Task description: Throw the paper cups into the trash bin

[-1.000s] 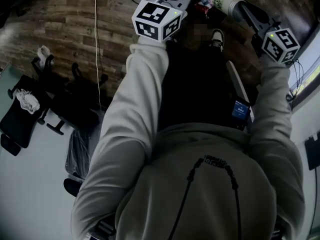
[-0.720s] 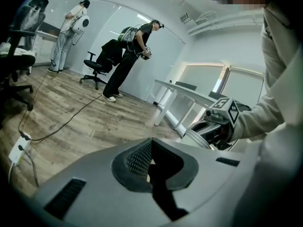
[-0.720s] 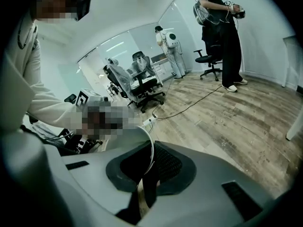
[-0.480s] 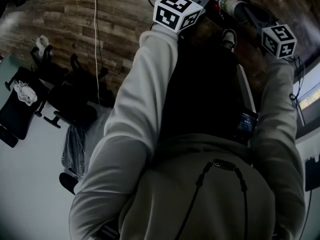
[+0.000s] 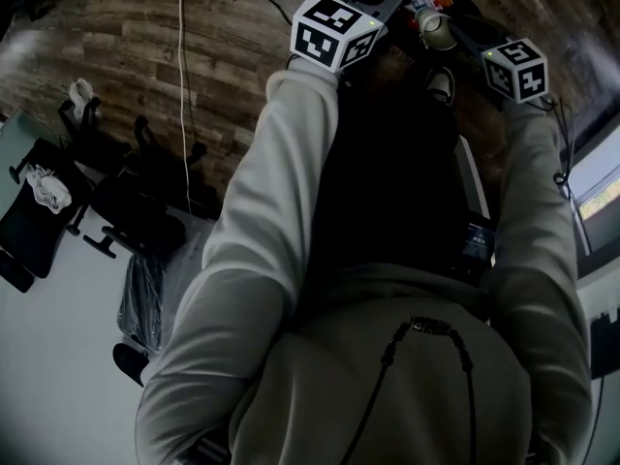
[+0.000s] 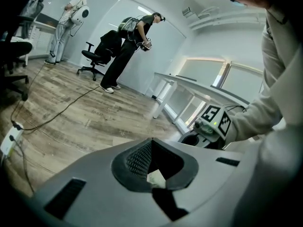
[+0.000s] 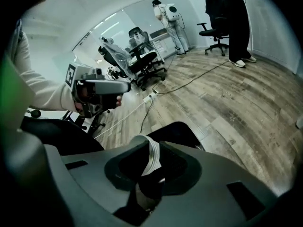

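both grippers have sunk toward the floor since a second ago, and the paper cup [image 5: 433, 31] has tipped from lying out sideways to pointing steeply down. cup is pinched by its wall and white rim in the right gripper [image 7: 152, 168], jaws nearly together on it, just above the dark mouth of the trash bin [image 7: 182, 132]. left gripper [image 6: 152, 173] close beside, jaws drawn in on a pale scrap [image 6: 156, 178]; cup or not, can't tell. wood floor [image 7: 236, 93] all round the bin. step in hand looks like the drop: best keep the cup over the middle of the mouth, open the right jaws wide so the thin rim slips off the pads, and stay clear of the left gripper.
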{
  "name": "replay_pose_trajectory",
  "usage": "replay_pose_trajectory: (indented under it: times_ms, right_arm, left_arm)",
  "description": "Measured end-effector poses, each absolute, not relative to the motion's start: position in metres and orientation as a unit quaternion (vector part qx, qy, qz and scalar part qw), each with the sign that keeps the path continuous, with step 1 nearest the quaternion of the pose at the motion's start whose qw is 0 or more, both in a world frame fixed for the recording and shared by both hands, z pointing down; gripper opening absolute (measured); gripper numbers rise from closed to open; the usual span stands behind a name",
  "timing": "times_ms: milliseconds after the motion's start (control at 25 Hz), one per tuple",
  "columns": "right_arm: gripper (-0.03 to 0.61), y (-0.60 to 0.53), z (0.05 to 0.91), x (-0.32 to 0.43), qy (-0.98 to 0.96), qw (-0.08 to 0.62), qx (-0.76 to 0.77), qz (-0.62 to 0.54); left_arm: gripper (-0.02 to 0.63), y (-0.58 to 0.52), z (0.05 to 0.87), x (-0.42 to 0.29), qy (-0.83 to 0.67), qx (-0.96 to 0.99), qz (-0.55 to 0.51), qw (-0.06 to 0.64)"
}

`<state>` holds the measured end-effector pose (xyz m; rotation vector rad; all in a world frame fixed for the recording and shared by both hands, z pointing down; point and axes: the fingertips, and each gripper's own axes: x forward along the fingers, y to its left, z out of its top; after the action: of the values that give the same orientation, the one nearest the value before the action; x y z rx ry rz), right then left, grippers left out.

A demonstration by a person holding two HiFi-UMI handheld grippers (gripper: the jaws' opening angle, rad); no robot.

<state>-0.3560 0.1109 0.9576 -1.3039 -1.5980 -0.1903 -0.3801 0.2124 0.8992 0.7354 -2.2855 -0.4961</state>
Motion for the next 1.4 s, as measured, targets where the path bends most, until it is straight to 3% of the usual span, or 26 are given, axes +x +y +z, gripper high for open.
replay_pose_trajectory:
  times_ms: [560, 960, 1400]
  right_arm:
    - [0.041, 0.097, 0.91, -0.348, -0.662, 0.52, -0.536, -0.057]
    - [0.02, 0.108, 0.778, -0.359, -0.694, 0.469, -0.545, -0.04]
    - [0.02, 0.094, 0.579, -0.407, -0.768, 0.364, -0.526, -0.033]
  left_arm:
    - [-0.005, 0.209, 0.871, -0.35, -0.861, 0.261, -0.242, 0.364]
    - [-0.005, 0.191, 0.781, -0.336, -0.85, 0.285, -0.241, 0.372]
    - [-0.005, 0.196, 0.6, -0.393, -0.888, 0.315, -0.194, 0.273]
